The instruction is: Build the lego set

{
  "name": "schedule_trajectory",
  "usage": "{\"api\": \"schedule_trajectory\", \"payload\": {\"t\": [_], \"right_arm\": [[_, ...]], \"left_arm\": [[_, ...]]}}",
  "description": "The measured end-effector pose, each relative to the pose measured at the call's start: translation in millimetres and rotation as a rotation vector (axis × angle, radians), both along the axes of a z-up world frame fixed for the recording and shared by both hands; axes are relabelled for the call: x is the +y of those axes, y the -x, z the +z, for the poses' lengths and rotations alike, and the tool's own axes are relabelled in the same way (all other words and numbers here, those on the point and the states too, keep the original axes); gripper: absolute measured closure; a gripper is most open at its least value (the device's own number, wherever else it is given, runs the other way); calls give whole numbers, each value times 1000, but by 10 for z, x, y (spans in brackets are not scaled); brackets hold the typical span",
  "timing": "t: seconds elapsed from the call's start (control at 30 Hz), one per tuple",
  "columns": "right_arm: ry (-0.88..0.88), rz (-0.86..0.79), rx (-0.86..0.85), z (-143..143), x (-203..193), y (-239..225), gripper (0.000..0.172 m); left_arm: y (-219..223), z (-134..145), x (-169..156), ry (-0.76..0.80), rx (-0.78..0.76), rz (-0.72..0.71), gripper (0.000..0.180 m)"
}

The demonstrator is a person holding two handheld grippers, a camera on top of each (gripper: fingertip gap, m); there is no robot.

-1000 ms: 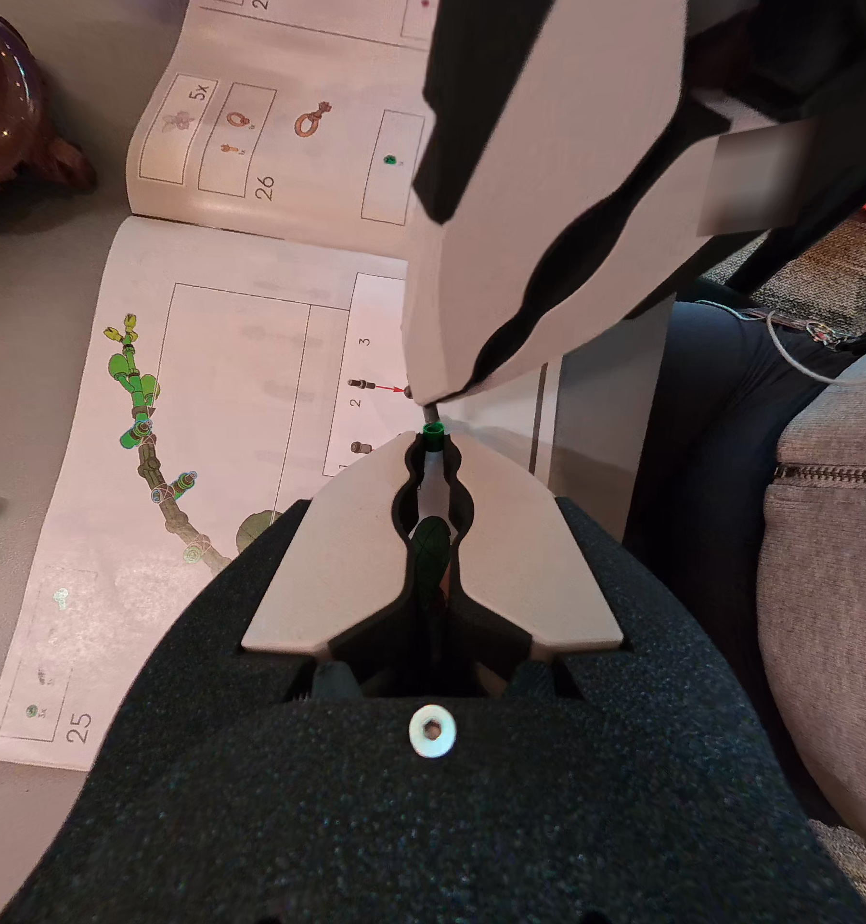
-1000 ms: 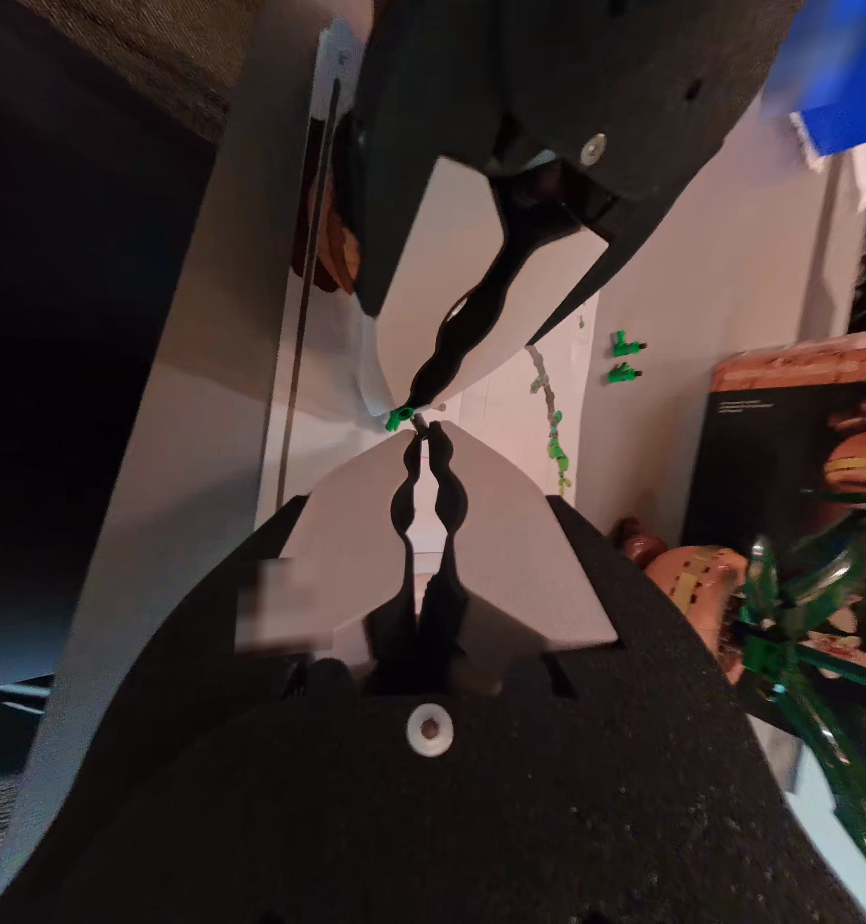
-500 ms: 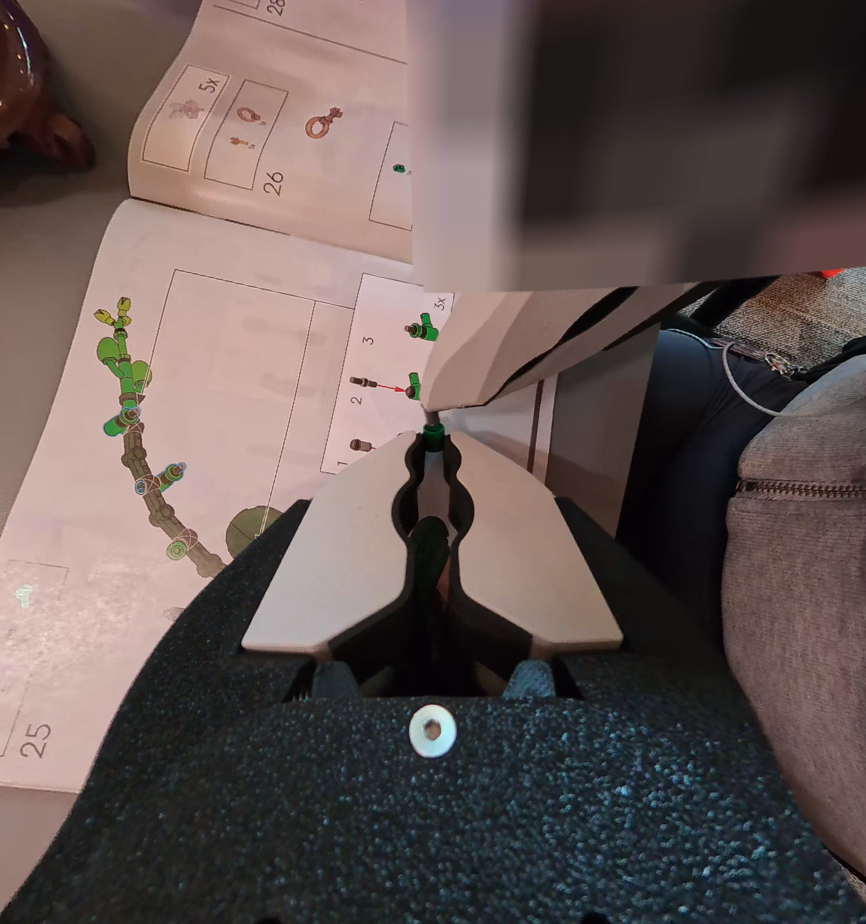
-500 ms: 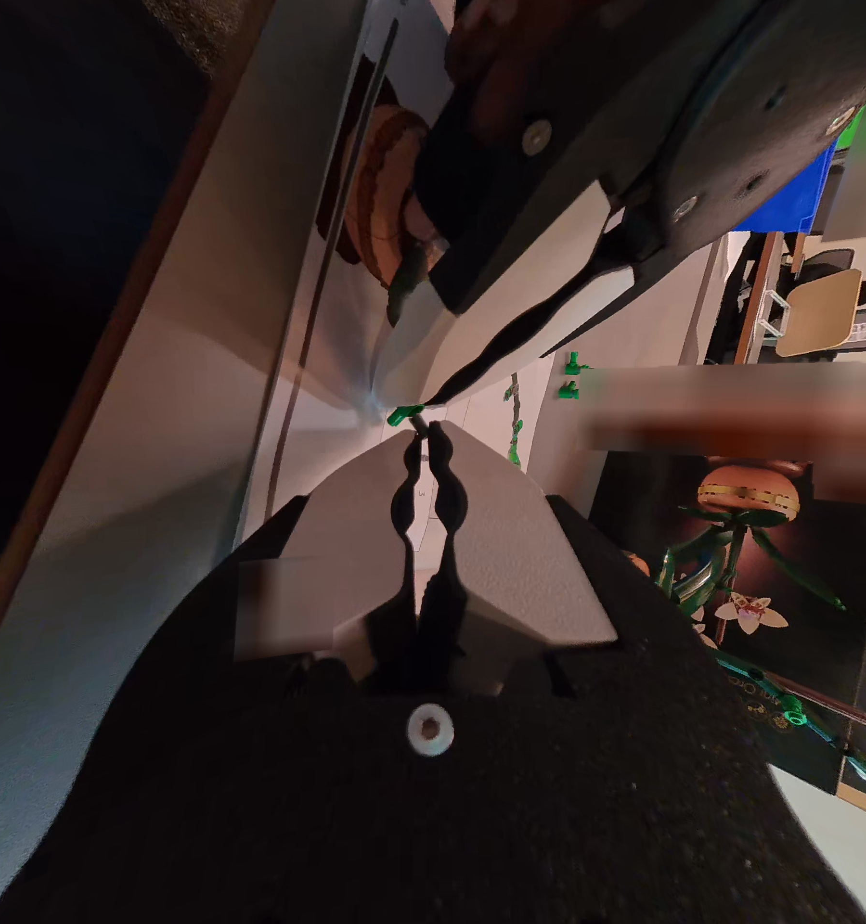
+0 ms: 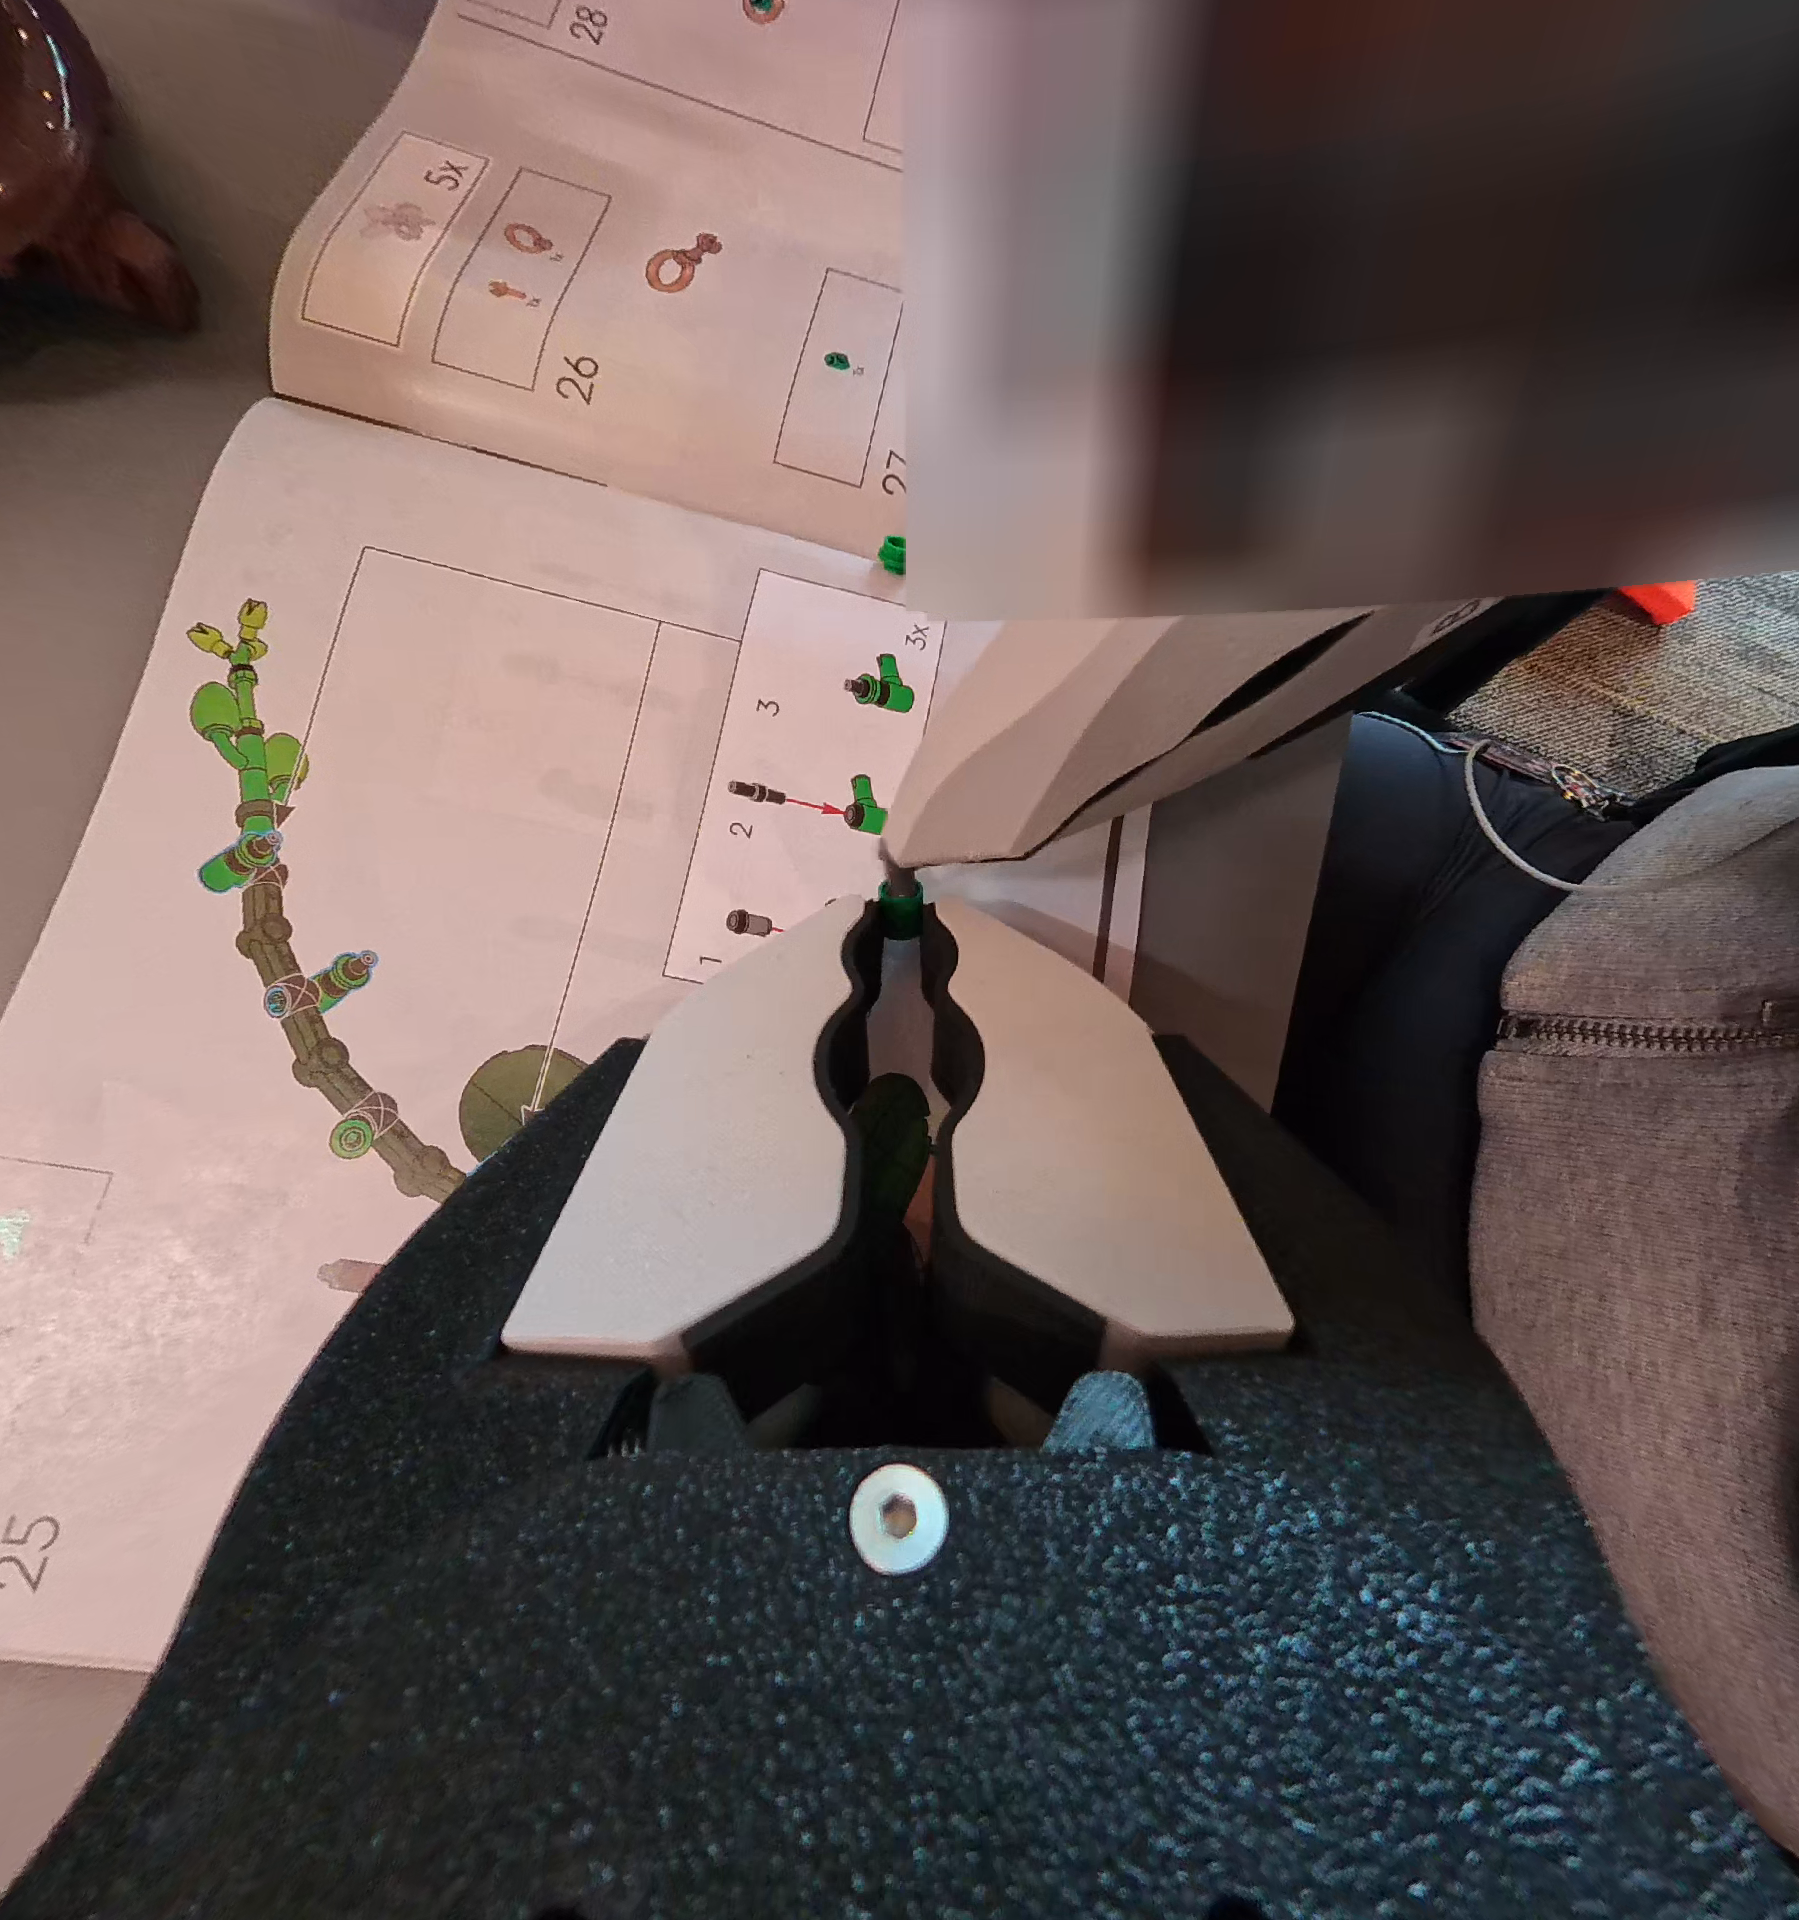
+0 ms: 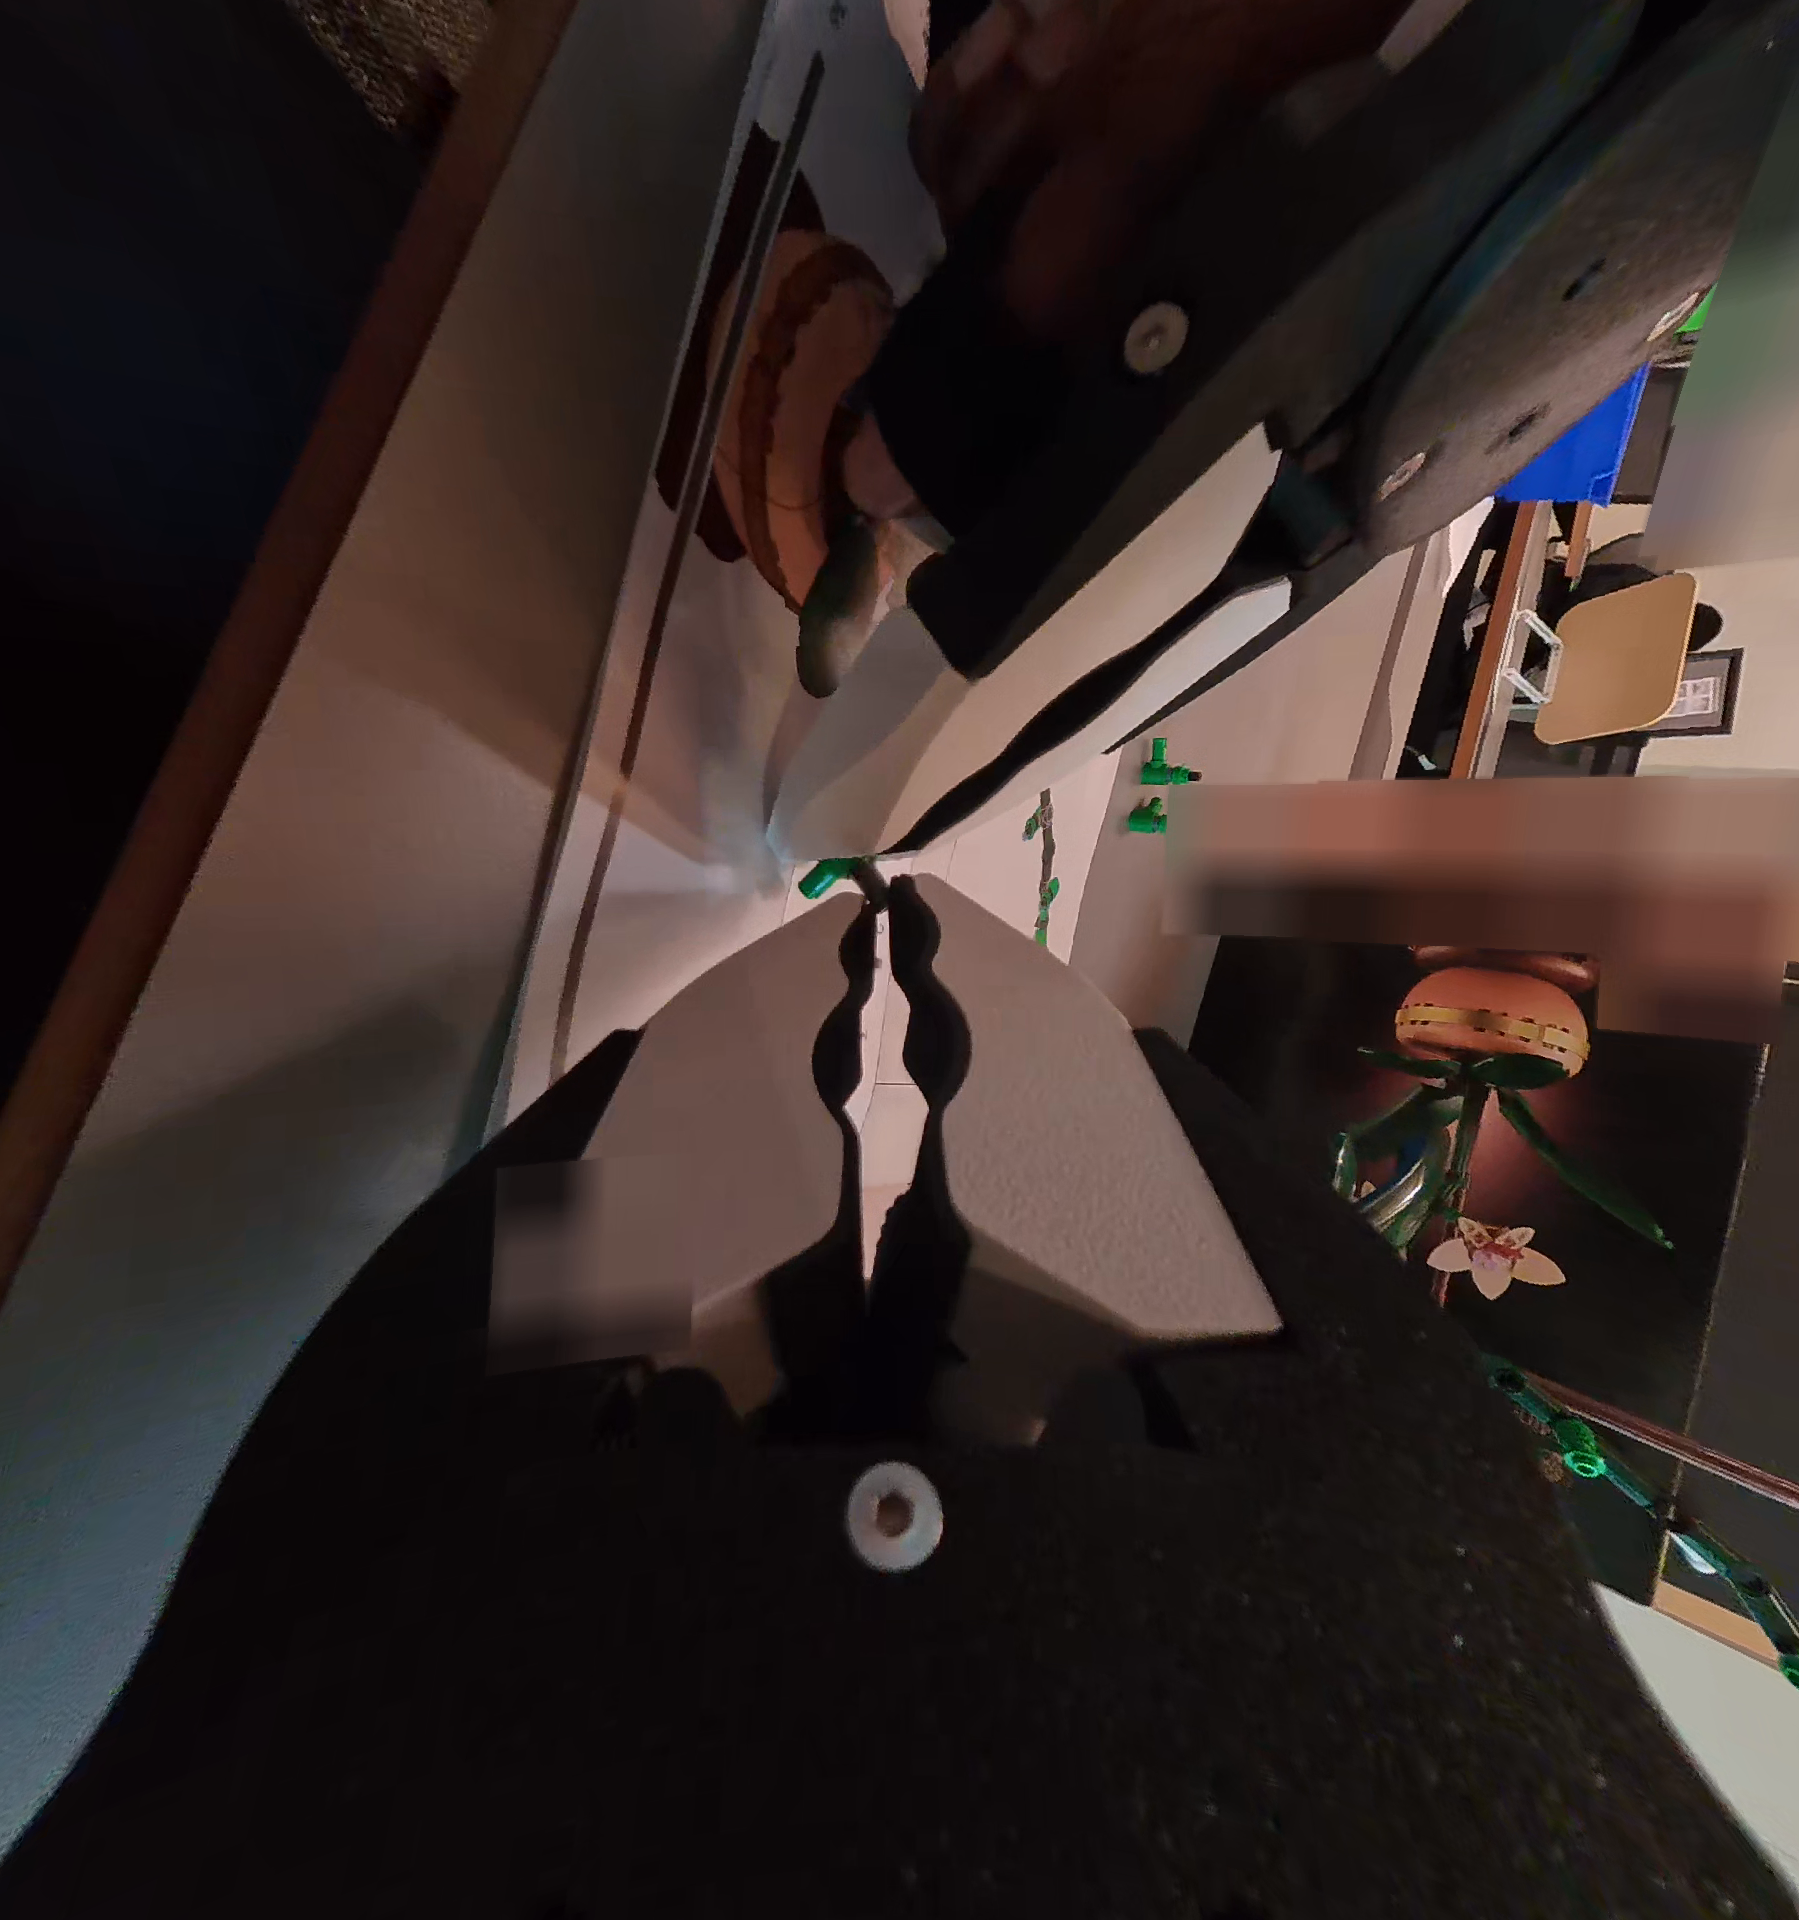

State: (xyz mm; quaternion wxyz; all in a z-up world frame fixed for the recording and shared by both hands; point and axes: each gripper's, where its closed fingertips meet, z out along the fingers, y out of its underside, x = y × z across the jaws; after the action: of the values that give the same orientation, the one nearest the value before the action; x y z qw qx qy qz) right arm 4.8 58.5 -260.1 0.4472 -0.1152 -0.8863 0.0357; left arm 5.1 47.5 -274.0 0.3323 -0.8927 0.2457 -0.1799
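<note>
A small green connector piece (image 5: 899, 911) is sitting at the very tips of the left gripper (image 5: 897, 914), whose two pale fingers (image 5: 770, 997) are closing on it from either side, pressing against it. A short dark grey pin (image 5: 901, 883) is sticking out of the green piece's open end. The pin's far end is being pinched by the right gripper (image 6: 879, 896), whose fingers are drawn together on it; in the left wrist view this gripper is coming in from the upper right, its tips (image 5: 910, 847) meeting the pin just above the green piece. In the right wrist view the same green piece (image 6: 822, 879) is pointing off to the left, with the pin (image 6: 869, 881) bridging the two sets of tips.

Both tools are hovering just past the near edge of a grey table (image 5: 22, 468). An open instruction booklet (image 5: 438, 665) is lying on that table beneath them, its pages showing a drawn green and brown plant stem. Two more green connector pieces (image 6: 1157, 790) are lying on the table beyond the booklet. A glossy brown rounded object (image 5: 12, 156) is resting at the far left of the table. A dark box (image 6: 1497, 1195) pictured with a plant and flower is standing to the right. A person's dark trouser leg (image 5: 1394, 935) and grey zipped garment (image 5: 1653, 1143) are showing at the right.
</note>
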Motion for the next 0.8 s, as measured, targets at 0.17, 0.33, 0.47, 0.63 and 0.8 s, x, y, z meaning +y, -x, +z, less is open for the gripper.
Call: {"api": "schedule_trajectory", "payload": {"t": [0.17,0.33,0.47,0.63,0.8], "right_arm": [[9,4,6,3,-24,3,172],[191,-137,-77,-46,239,8,172],[673,-362,-248,-76,514,92,145],[766,-270,-371,-94,603,75,157],[851,-137,-484,-146,550,112,150]], "left_arm": [[-1,3,-2,0,-7,1,174],[4,-1,1,2,-15,6,174],[29,-3,-3,1,-18,16,174],[49,-2,-19,-3,-15,18,174],[51,-3,-31,-7,-7,7,174]]}}
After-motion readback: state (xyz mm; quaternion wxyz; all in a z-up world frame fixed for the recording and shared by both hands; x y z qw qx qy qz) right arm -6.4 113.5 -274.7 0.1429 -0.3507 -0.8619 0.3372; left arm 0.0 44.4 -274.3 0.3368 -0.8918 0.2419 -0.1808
